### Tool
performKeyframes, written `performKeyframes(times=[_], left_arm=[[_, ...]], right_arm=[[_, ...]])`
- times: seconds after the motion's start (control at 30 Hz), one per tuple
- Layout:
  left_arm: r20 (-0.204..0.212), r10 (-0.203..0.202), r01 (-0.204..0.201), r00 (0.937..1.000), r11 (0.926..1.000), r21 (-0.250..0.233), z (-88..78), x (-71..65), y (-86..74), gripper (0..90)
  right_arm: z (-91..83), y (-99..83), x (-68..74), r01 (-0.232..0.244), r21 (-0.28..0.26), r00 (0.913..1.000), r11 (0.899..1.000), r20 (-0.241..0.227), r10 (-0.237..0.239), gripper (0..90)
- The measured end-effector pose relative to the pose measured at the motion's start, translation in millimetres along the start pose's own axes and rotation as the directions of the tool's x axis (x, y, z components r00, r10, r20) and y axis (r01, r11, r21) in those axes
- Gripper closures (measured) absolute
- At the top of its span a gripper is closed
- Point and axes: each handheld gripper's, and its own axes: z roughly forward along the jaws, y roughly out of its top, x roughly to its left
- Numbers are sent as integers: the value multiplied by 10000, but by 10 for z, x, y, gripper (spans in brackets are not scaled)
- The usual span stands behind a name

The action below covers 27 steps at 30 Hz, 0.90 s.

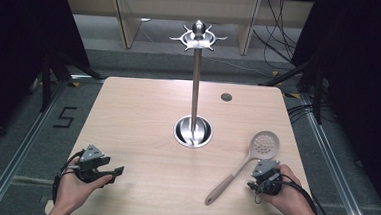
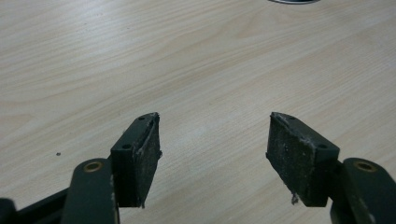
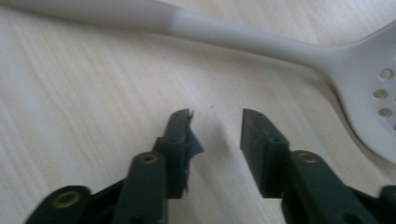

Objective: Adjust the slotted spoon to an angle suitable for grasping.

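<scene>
A pale slotted spoon (image 1: 245, 163) lies flat on the wooden table (image 1: 143, 114) at the right, head away from me and beige handle toward the front edge. My right gripper (image 1: 252, 181) rests just right of the handle, apart from it. In the right gripper view its jaws (image 3: 217, 114) stand partly open over bare wood, and the spoon (image 3: 261, 39) lies across the picture beyond the tips. My left gripper (image 1: 117, 173) sits near the front left of the table. Its jaws (image 2: 215, 116) stand wide open with nothing between them.
A tall metal utensil stand (image 1: 196, 78) with hooks at its top rises from a round base (image 1: 193, 131) at the table's middle. The base's edge (image 2: 294, 1) shows far ahead in the left gripper view. A small grey disc (image 1: 226, 96) sits near the back edge.
</scene>
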Motion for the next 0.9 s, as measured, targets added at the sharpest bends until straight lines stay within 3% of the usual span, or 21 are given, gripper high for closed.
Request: performKeyframes(times=[0.1, 0.13, 0.27, 0.3, 0.37, 0.47, 0.5, 0.53, 0.6, 0.63, 0.67, 0.7, 0.8, 0.83, 0.9], left_arm=[[29, -228, 228, 9997, 9997, -12, 1, -13, -6, 340], [-1, 74, -74, 10000, 10000, -11, -5, 0, -1, 341], [75, -171, 173, 9998, 9997, -150, 11, -23, -11, 344], [98, -297, 298, 9995, 9994, -148, 14, -34, -12, 345], [62, -232, 233, 9997, 9996, -128, 22, -37, -16, 345], [110, -246, 247, 9996, 9997, -80, 20, -38, -14, 346], [149, -216, 216, 9997, 9998, -24, 14, -37, -12, 346], [146, -248, 248, 9996, 9997, -14, 10, -41, -12, 347], [144, -228, 229, 9996, 9997, -56, 8, -40, -12, 347], [131, -249, 250, 9996, 9997, -84, 10, -42, -14, 347], [147, -255, 257, 9996, 9996, -147, 14, -42, -17, 347], [154, -249, 250, 9996, 9997, -31, 7, -41, -14, 347], [143, -253, 255, 9996, 9996, -154, 14, -45, -20, 347], [196, -264, 268, 9995, 9994, -233, 17, -47, -21, 346], [177, -216, 221, 9996, 9994, -254, 15, -46, -25, 346]], right_arm=[[4, 12, 22, 302, 134, 9995, 9995, -88, -301, 749], [-3, 39, 60, 429, 302, 9988, 9986, -267, -421, 832], [-1, 91, 106, 605, 394, 9971, 9974, -479, -586, 892], [23, 138, 118, 1105, 352, 9919, 9932, -671, -1080, 900], [43, 188, 176, 1018, 582, 9917, 9931, -847, -967, 900], [59, 244, 214, 1240, 648, 9870, 9902, -1104, -1164, 900], [81, 286, 205, 1803, 426, 9772, 9827, -1218, -1741, 900], [73, 319, 266, 1550, 659, 9803, 9857, -1339, -1452, 900], [74, 379, 311, 1703, 663, 9768, 9832, -1429, -1596, 900], [80, 413, 321, 1972, 578, 9707, 9787, -1516, -1866, 900], [73, 437, 349, 1930, 625, 9708, 9792, -1572, -1813, 900], [68, 507, 351, 2317, 506, 9630, 9715, -1533, -2217, 900], [57, 559, 345, 2454, 593, 9610, 9676, -1458, -2348, 900], [64, 627, 317, 2931, 602, 9500, 9542, -1305, -2836, 900], [69, 647, 318, 2999, 603, 9493, 9521, -1172, -2917, 900]])
